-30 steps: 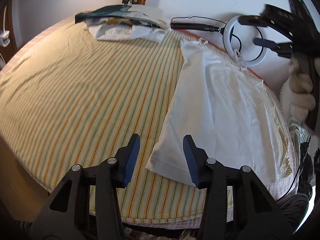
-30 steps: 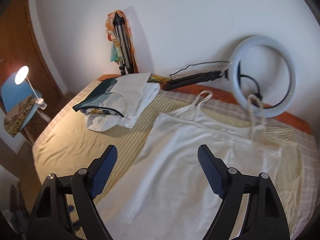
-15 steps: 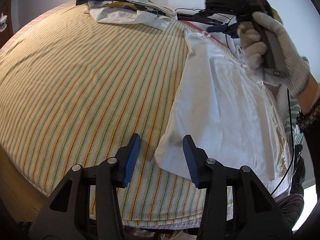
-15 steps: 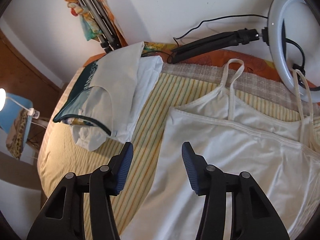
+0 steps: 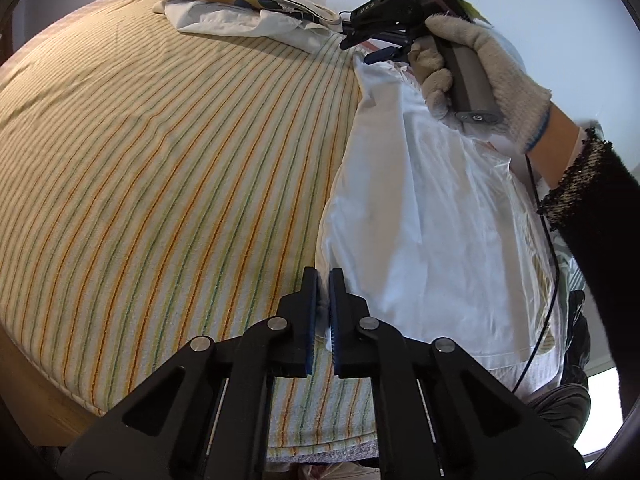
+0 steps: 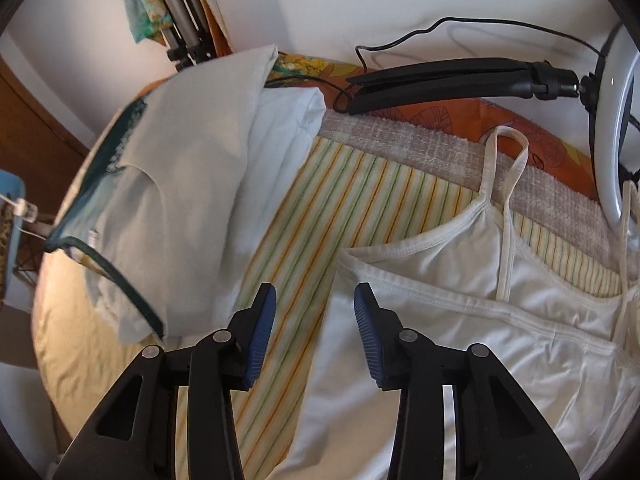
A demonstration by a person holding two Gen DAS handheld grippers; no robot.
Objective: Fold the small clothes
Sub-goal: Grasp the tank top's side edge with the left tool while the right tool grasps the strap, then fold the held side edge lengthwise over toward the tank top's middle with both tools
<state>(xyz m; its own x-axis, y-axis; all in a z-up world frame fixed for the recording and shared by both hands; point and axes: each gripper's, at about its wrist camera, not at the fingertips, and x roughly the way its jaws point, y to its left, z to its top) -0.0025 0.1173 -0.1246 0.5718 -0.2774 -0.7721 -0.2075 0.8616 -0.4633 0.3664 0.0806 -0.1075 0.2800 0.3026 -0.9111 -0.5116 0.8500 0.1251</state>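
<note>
A white strappy camisole (image 5: 420,208) lies flat on the striped bed sheet (image 5: 160,160). My left gripper (image 5: 324,304) is shut on the camisole's near hem corner, and white cloth shows between its blue pads. My right gripper (image 6: 316,320) hovers low over the top corner of the camisole (image 6: 480,340). Its jaws are closing, with the garment's side edge and bare sheet between them, and the pads are clear of the cloth. In the left wrist view the right gripper (image 5: 360,50) sits at the far corner, held by a gloved hand (image 5: 480,64).
A pile of folded clothes (image 6: 180,200) sits on the bed's far left corner. A ring light (image 6: 616,120) and its black folded stand (image 6: 440,80) lie along the wall behind the camisole's straps. A cable runs by the bed's right edge.
My left jaws have shut on the hem corner. The right gripper has come down and across to the camisole's top corner, and its jaws have narrowed.
</note>
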